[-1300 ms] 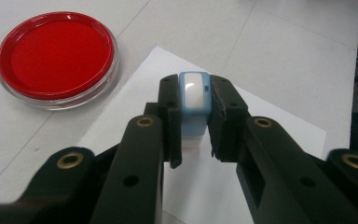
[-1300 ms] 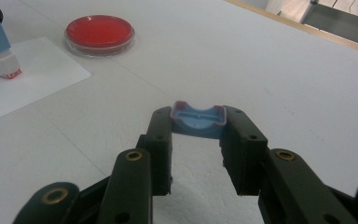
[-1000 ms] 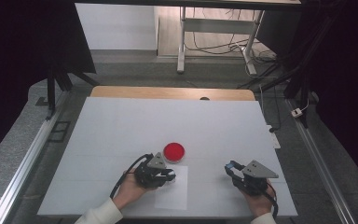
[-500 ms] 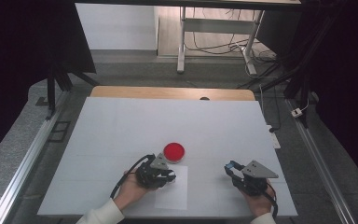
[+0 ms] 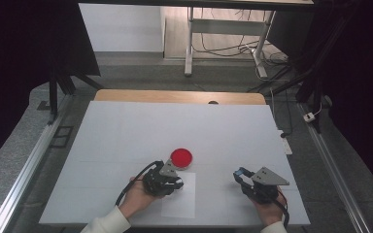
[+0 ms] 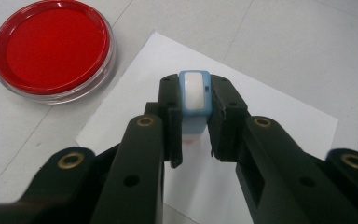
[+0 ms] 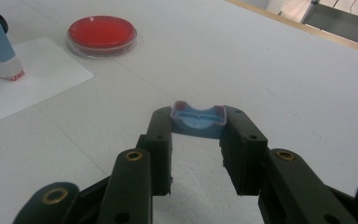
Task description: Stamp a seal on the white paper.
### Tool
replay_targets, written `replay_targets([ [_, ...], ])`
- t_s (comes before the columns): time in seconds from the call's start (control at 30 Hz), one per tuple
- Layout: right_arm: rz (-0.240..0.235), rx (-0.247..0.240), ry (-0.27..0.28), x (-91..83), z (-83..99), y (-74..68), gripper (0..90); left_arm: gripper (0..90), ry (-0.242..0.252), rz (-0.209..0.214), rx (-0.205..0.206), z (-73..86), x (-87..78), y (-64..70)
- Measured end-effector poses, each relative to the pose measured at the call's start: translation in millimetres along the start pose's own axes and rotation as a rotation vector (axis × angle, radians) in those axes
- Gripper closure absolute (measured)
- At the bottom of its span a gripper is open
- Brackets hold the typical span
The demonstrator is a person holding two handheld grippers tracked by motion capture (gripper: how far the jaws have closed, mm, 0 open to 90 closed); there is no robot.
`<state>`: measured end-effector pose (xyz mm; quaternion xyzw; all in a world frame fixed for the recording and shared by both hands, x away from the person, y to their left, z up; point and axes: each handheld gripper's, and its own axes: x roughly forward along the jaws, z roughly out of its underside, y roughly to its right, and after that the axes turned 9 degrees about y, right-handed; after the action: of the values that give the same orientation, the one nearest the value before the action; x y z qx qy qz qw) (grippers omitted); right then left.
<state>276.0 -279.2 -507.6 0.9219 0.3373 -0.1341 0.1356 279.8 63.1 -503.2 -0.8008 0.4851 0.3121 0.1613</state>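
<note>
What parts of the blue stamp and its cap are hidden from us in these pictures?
- Stamp face: in the left gripper view it points down at the paper, so its design is hidden.
- Stamp's sides: covered by the black jaws there.
- Cap: in the right gripper view its ends sit behind the jaws.
- High view: stamp and cap too small to make out.
- Ink pad: top edge cut off in the left gripper view.

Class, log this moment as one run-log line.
left gripper: shut on stamp, above paper | right gripper: shut on cap | ink pad: open, beside paper
</note>
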Motion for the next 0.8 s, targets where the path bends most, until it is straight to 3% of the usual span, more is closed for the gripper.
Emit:
replay_targets([
  [0.8,-0.005,-0.001,0.007,1.5,-0.4,0.1,64.1,76.3,0.008,-0.006,0.001,1.3,-0.2,1.0],
])
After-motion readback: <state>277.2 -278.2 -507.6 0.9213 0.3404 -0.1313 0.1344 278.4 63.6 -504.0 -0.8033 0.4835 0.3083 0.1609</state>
